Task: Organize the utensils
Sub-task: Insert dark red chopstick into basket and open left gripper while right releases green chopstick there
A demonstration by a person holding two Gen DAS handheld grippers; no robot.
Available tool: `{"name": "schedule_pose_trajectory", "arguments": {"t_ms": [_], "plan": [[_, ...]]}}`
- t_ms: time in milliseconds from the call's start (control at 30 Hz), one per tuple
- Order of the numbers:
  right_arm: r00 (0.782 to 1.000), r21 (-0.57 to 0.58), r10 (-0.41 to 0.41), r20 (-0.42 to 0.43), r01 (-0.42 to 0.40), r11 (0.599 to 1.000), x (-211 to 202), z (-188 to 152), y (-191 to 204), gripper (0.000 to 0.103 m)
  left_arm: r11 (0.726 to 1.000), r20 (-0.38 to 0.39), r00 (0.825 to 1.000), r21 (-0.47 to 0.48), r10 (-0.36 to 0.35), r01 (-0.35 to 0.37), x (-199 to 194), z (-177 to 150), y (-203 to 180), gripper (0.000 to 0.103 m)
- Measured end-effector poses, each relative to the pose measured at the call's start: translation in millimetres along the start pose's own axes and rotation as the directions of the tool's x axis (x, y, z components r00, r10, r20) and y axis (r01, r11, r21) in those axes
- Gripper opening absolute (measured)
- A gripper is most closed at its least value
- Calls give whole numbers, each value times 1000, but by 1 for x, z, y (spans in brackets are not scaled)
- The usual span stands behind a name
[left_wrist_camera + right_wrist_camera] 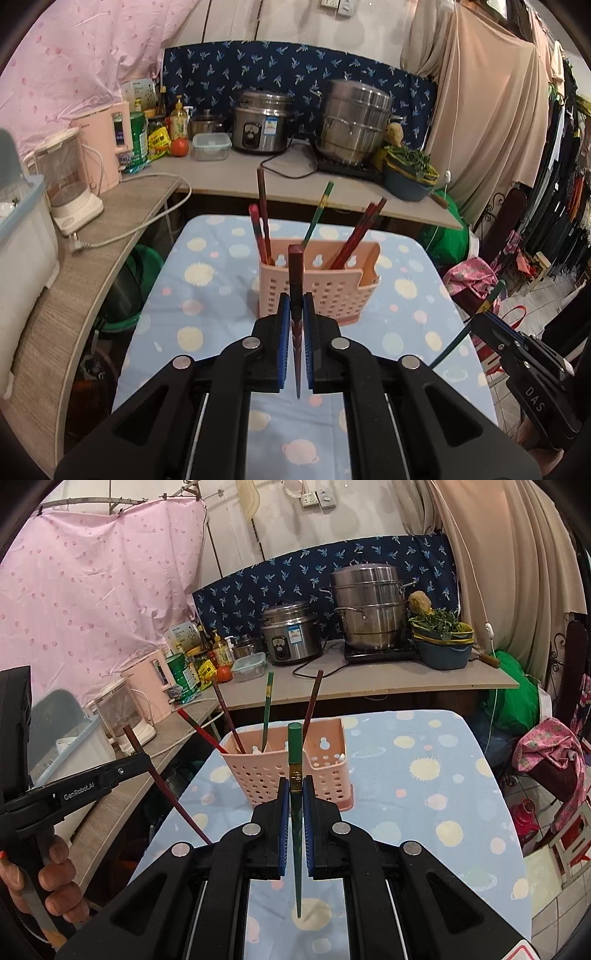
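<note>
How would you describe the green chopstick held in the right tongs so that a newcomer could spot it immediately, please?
Start at the blue spotted tablecloth with the pink perforated utensil holder on it. In front of the holder, the right tongs are shut on a green chopstick. Unlike the chopsticks in the holder, it is held in the air, and it has a gold band.

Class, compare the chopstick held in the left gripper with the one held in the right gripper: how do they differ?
The left gripper clamps a dark red chopstick; the right gripper clamps a green chopstick with a gold band. Both point blunt end forward toward the pink holder.
</note>
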State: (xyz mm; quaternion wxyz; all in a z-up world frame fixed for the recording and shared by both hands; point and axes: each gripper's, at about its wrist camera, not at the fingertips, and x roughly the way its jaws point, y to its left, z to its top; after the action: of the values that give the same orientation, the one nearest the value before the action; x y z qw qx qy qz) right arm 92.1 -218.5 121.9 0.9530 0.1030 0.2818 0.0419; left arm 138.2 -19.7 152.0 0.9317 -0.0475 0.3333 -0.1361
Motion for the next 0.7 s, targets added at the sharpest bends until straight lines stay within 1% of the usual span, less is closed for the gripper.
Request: {"name": "schedule_pose_trajectory", "arguments": {"t_ms": [200,367,567,700], "plan": [[998,15,13,58,-14,1000,0,30,-2,7,1000,48,999,-12,-16,17,-6,32,0,7],[993,10,14,113,-16,1000,3,64,-1,7,1000,102,995,-9,-4,5,-8,61,0,7],[988,5,29,153,-31,1000,16,99,5,7,1000,148,989,-14,1,1,-4,93,0,7],[984,4,35,177,-36,999,28,121,9,7,1000,185,983,2,23,-23,-2,111,-3,7]]}}
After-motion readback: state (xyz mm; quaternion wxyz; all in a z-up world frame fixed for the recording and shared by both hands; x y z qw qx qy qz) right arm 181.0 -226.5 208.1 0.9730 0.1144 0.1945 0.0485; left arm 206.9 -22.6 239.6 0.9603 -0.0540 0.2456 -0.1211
